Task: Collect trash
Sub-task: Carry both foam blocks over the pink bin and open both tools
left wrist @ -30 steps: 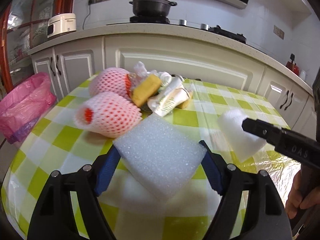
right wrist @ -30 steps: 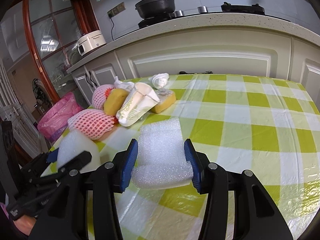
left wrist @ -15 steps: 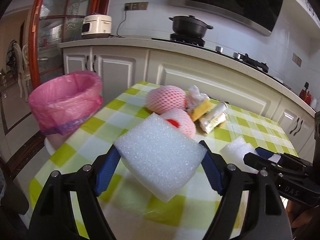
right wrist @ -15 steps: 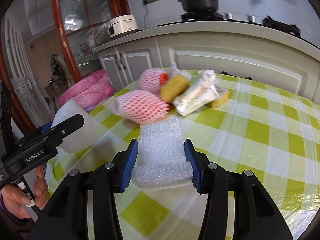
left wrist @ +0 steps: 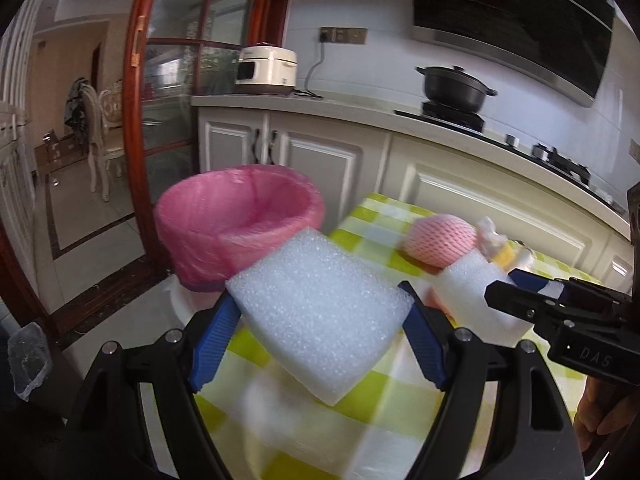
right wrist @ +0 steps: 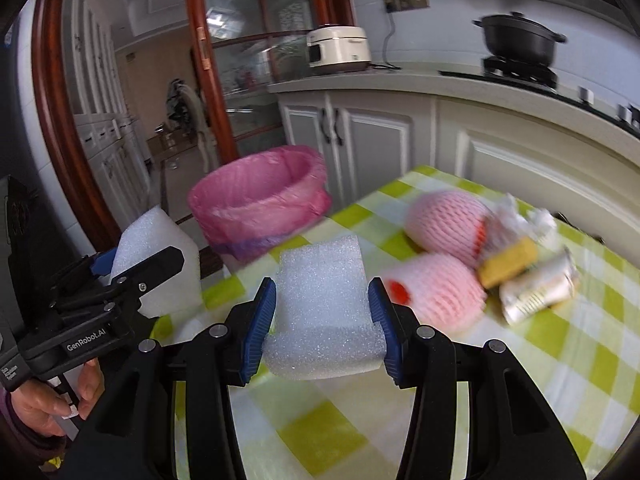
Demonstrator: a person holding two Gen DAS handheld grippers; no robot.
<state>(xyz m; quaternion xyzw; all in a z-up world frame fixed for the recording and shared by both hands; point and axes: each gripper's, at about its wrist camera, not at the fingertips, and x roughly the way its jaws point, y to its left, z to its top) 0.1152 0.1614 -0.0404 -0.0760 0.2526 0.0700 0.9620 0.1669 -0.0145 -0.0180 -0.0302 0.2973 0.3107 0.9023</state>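
white foam slab (left wrist: 320,312) clamped between left gripper (left wrist: 320,340) pads, foam strip (right wrist: 324,304) likewise in right gripper (right wrist: 322,316)

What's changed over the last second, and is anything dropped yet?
Both grippers swung from the table's trash pile toward the pink bin, now centred ahead. Nothing dropped: the left gripper still clamps its foam block, the right gripper its foam piece. The pile is untouched.
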